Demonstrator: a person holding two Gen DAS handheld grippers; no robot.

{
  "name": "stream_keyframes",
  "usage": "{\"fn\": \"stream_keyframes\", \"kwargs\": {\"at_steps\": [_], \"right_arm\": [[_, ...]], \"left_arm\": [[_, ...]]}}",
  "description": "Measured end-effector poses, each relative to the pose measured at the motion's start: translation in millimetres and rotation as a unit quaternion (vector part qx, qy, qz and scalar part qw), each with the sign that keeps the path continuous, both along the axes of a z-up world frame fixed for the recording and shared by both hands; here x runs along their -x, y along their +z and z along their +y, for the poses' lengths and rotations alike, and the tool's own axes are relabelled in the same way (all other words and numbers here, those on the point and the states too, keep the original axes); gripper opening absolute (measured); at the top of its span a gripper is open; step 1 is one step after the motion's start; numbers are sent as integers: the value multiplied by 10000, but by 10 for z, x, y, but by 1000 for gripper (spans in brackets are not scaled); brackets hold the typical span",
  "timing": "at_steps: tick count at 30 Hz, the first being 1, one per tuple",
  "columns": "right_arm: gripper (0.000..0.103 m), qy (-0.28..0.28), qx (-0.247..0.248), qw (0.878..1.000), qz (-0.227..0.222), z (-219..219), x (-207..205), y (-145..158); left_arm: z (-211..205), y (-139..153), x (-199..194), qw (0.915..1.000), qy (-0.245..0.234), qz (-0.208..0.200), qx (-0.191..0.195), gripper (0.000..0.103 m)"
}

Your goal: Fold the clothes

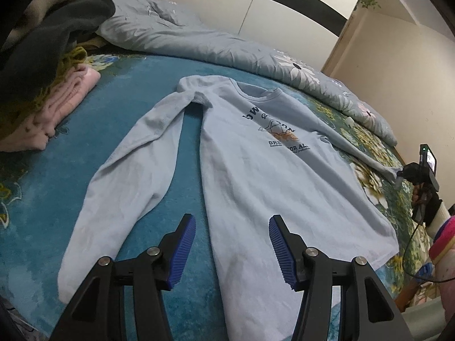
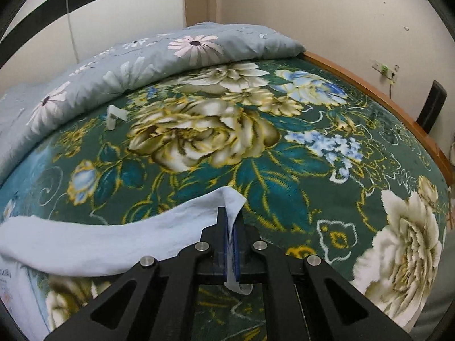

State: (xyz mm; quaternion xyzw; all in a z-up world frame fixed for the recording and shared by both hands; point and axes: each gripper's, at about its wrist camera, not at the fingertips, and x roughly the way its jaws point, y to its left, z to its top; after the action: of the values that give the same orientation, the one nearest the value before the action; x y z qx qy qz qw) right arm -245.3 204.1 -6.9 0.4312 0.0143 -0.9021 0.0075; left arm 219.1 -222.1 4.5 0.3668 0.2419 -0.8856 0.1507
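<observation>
- Pale blue cotton, a long-sleeved shirt (image 1: 256, 170), lies face up and spread flat on a floral blanket (image 1: 159, 65) covering the bed, collar at the far end and hem towards the near edge.
- Its chest print is only partly readable: creases break the dark letters, and the small line under them is too fine to make out.
- One sleeve lies straight along the left of the body; the other stretches off to the right, and its cuff (image 2: 231, 199) is partly hidden between the pads of the right gripper (image 2: 232, 227).
- That right gripper is clenched on the cuff, with a strip of blue cloth sticking out past the pads on both sides and the sleeve drooping away to the left.
- In the left wrist view the same tool shows small at the right edge, with the hand and a colourful sleeve behind it cut off by the frame.
- Left gripper (image 1: 231, 244) hangs above the near hem with its blue ribbed pads well apart and nothing between them; I cannot tell whether it touches the cloth.
- Far left, a dark garment (image 1: 57, 31) drapes over a stack of folded pink clothes (image 1: 57, 108); the pile's upper part runs out of frame.
- A grey flowered duvet (image 1: 199, 39) is bunched along the far side of the bed.
- A small white object (image 2: 115, 116) near the duvet's edge is too unclear to name.
</observation>
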Motion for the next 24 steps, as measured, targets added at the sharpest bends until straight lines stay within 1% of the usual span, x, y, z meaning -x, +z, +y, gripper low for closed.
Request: {"fn": "stream_keyframes", "kwargs": {"at_steps": [2, 3, 5, 6, 7, 8, 10, 12, 14, 16, 17, 18, 21, 24], "right_arm": [[4, 48, 74, 9999, 78, 28, -58, 60], [7, 73, 104, 9998, 122, 45, -88, 104], [15, 108, 154, 9996, 203, 78, -136, 183], [24, 124, 188, 9994, 252, 90, -172, 226], [28, 155, 238, 9991, 313, 93, -215, 274], [29, 187, 288, 9987, 375, 97, -259, 323], [38, 290, 398, 9975, 508, 90, -353, 421], [45, 620, 500, 9947, 655, -11, -457, 506], [48, 1022, 560, 9900, 789, -157, -563, 586], [54, 1499, 540, 9827, 943, -374, -684, 660], [54, 1771, 525, 9771, 1057, -499, -753, 697], [54, 2098, 508, 9691, 1194, -654, -833, 732], [54, 2819, 452, 9474, 1448, -1043, -995, 798], [54, 3445, 449, 9263, 1455, -1411, -1108, 790]], "left_arm": [[30, 43, -17, 10000, -19, 31, 48, 58], [42, 65, -18, 10000, -30, 48, 57, 58], [63, 111, -31, 9999, -41, 117, 53, 58], [71, 139, -43, 9998, -42, 167, 51, 58], [79, 166, -54, 9997, -42, 212, 57, 58], [86, 194, -61, 9997, -39, 242, 90, 58], [100, 250, -76, 9994, -33, 301, 157, 58], [99, 312, -75, 9989, -50, 384, 274, 58], [69, 391, -55, 9976, -49, 521, 455, 58], [-6, 469, 2, 9964, -52, 624, 566, 58], [-54, 506, 41, 9960, -61, 658, 594, 58], [-104, 540, 81, 9958, -67, 680, 612, 59], [-284, 617, 244, 9963, -75, 626, 582, 59], [-483, 663, 482, 9968, -138, 498, 617, 61]]}}
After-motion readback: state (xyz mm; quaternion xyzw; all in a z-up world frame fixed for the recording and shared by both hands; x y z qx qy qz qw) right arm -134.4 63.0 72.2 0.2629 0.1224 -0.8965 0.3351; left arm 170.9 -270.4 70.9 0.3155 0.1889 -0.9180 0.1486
